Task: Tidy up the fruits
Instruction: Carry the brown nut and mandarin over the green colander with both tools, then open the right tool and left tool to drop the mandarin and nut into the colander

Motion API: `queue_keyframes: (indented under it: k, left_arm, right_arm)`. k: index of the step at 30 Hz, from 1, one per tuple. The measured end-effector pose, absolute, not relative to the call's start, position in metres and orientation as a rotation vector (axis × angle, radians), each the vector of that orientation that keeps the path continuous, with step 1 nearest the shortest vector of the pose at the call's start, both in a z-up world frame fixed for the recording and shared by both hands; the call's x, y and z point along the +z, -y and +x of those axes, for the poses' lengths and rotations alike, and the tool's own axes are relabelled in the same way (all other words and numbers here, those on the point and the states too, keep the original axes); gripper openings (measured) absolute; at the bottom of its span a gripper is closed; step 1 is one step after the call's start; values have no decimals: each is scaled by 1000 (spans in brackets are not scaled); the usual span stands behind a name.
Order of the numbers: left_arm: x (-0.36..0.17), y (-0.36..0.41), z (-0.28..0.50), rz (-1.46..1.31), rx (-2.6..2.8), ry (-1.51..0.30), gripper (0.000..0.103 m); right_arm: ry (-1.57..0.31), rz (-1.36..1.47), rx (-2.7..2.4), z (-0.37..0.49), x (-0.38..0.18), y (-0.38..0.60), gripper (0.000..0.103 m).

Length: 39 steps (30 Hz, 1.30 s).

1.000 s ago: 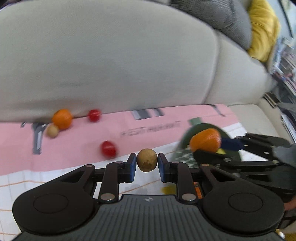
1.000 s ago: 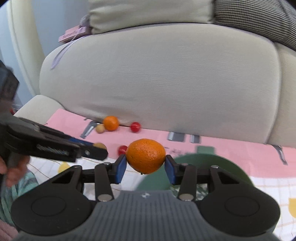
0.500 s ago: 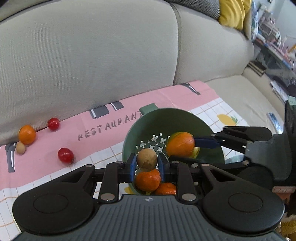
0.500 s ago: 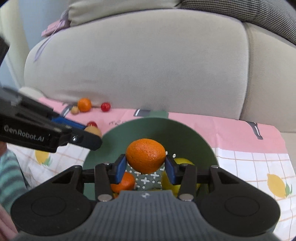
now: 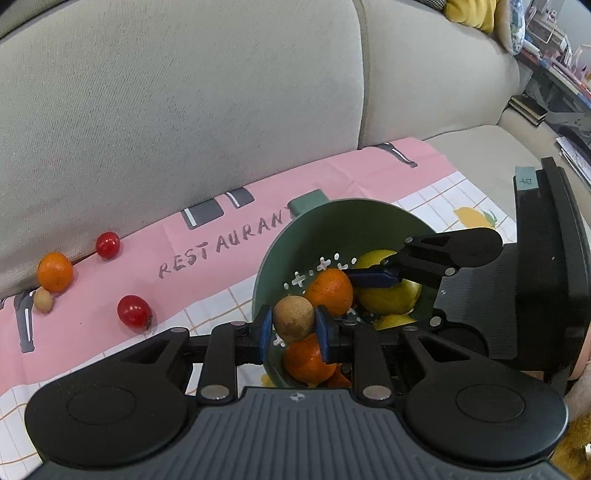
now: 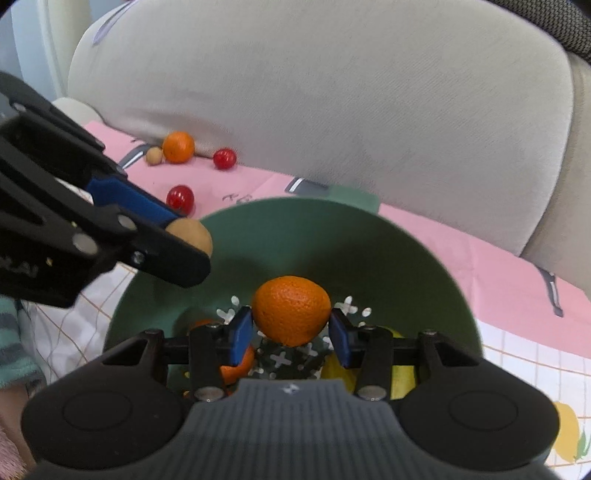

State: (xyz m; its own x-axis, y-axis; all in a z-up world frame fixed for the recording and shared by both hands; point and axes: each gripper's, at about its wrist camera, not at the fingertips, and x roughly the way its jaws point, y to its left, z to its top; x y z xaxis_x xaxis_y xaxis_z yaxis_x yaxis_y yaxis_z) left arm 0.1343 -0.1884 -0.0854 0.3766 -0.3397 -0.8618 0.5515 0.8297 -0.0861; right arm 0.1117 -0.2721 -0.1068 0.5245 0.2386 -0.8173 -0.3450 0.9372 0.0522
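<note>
Left gripper (image 5: 293,330) clamped on round brown fruit (image 5: 293,319), right gripper (image 6: 291,334) clamped on orange (image 6: 291,309), both over green colander (image 5: 280,258), cloth (image 5: 207,254) lettered "RESTAURANT".

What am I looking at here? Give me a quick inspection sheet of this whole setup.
Surface: pink and checked cloth on a sofa seat.
Job's things: green colander holding oranges and lemons; loose on the cloth, one orange, two red fruits, one small tan fruit.
Clutter: nothing seen.
Grippers: left gripper shut on a brown fruit; right gripper shut on an orange, both over the colander.
Cables: nothing seen.
Surroundings: beige sofa back, yellow cushion.
</note>
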Motion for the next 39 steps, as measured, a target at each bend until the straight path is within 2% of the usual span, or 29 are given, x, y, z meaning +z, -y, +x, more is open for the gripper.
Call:
queue_keyframes:
  k: [12, 22, 32, 39]
  left_arm:
    - [-88, 187, 135, 221, -569, -1050, 27]
    - [-86, 190, 127, 214, -593, -1053, 27]
    - [-111, 216, 116, 241, -674, -1134, 27]
    - [-127, 227, 117, 260, -680, -1177, 27]
  right_arm:
    - [-953, -136, 348, 113, -110, 268, 43]
    - [-875, -66, 249, 77, -79, 288, 44]
    - [-859, 99, 65, 45, -73, 332, 44]
    - [-867, 91, 79, 49, -80, 329, 44]
